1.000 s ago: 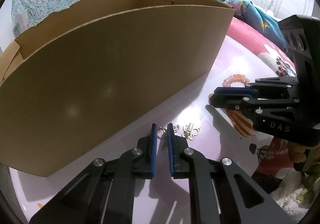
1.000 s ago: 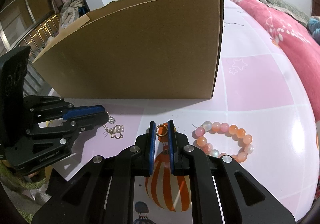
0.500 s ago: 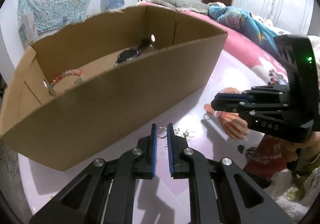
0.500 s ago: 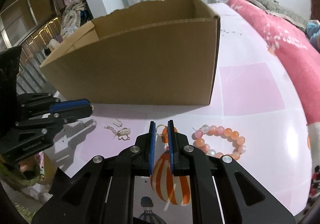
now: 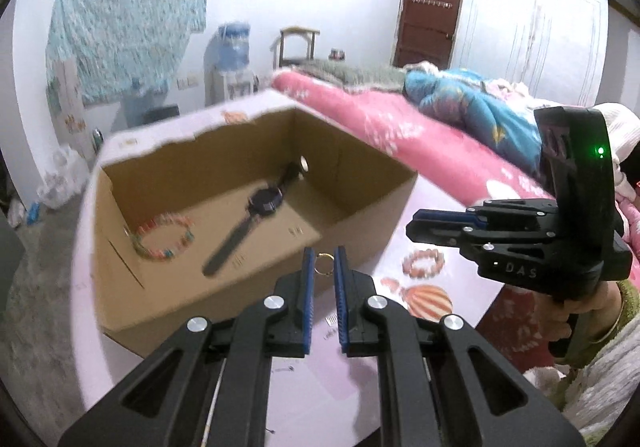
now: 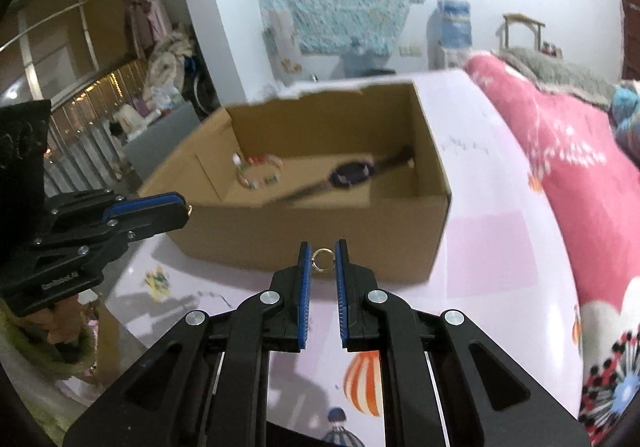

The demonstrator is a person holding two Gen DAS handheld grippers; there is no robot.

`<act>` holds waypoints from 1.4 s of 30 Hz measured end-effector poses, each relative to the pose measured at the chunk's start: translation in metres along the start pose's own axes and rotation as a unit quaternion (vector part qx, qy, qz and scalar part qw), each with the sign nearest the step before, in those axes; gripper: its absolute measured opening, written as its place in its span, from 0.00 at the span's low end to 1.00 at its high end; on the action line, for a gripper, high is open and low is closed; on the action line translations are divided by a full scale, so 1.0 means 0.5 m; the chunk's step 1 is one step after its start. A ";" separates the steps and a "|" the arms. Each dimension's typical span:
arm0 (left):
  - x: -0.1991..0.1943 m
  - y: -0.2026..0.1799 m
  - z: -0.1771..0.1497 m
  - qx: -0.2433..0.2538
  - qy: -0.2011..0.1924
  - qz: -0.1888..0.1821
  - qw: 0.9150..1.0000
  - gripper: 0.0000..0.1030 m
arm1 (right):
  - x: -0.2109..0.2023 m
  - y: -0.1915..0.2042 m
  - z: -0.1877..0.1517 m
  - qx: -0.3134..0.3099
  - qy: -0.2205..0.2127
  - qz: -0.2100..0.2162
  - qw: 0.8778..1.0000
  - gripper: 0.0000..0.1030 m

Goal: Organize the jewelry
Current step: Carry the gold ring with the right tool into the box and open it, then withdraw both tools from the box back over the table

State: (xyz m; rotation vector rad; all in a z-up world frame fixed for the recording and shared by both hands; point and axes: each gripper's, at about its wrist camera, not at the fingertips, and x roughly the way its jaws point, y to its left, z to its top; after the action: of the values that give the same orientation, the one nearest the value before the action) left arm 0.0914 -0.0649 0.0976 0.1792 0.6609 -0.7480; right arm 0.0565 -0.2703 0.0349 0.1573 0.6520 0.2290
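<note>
My left gripper (image 5: 323, 258) is shut on a small gold ring (image 5: 324, 265), held in the air just in front of the near wall of an open cardboard box (image 5: 360, 223). My right gripper (image 6: 323, 253) is shut on a similar small ring (image 6: 322, 260), also raised before the box (image 6: 320, 231). Inside the box lie a dark wristwatch (image 5: 262, 203) and a colourful bead bracelet (image 5: 164, 237); the right wrist view shows the watch (image 6: 352, 173) and bracelet (image 6: 258, 167) too. An orange bead bracelet (image 5: 424, 262) lies on the table to the right of the box.
The round table (image 6: 492, 247) has a pale pink cloth with a balloon print (image 5: 430, 301). A bed with a pink blanket (image 6: 560, 151) runs along its right side. A person's hand (image 5: 592, 307) grips the right gripper's handle. Floor and clutter lie beyond the left edge.
Both grippers have risen from the tabletop, each with its ring still pinched. The box's inside, hidden behind its near wall a second ago, has come into view.
</note>
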 end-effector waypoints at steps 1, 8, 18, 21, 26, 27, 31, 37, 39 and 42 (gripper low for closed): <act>-0.007 0.004 0.006 0.000 -0.007 0.004 1.000 0.09 | 0.001 0.001 0.008 -0.002 -0.005 0.003 1.000 0.09; -0.025 0.062 0.042 -0.019 -0.031 0.039 0.999 0.09 | 0.012 -0.004 0.062 -0.008 -0.044 0.028 0.999 0.09; 0.060 0.167 0.066 -0.073 0.010 0.067 0.995 0.09 | 0.090 -0.018 0.088 0.015 -0.016 0.056 0.998 0.09; 0.091 0.185 0.066 -0.081 0.025 0.066 0.994 0.09 | 0.125 -0.007 0.087 0.016 0.010 0.061 0.998 0.09; 0.136 0.211 0.064 -0.096 0.056 0.083 0.990 0.09 | 0.156 0.000 0.092 0.015 0.030 0.064 0.997 0.11; 0.141 0.217 0.063 -0.103 0.058 0.084 0.989 0.09 | 0.161 -0.003 0.093 0.019 0.032 0.063 0.997 0.11; 0.141 0.237 0.059 -0.123 0.057 0.088 0.987 0.14 | 0.154 -0.020 0.095 0.036 0.027 0.066 0.997 0.20; 0.116 0.249 0.064 -0.134 0.036 0.092 0.986 0.18 | 0.118 -0.052 0.102 0.059 0.002 0.057 0.997 0.24; 0.107 0.249 0.066 -0.137 0.030 0.094 0.986 0.18 | 0.105 -0.061 0.103 0.064 -0.007 0.054 0.996 0.24; 0.094 0.246 0.067 -0.139 0.024 0.094 0.986 0.18 | 0.073 -0.074 0.103 0.074 -0.026 0.046 0.996 0.26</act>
State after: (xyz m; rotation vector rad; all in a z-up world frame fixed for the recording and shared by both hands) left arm 0.2171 -0.0146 0.0855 0.0037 0.7752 -0.4657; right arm 0.1224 -0.3002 0.0461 0.3342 0.6094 0.2645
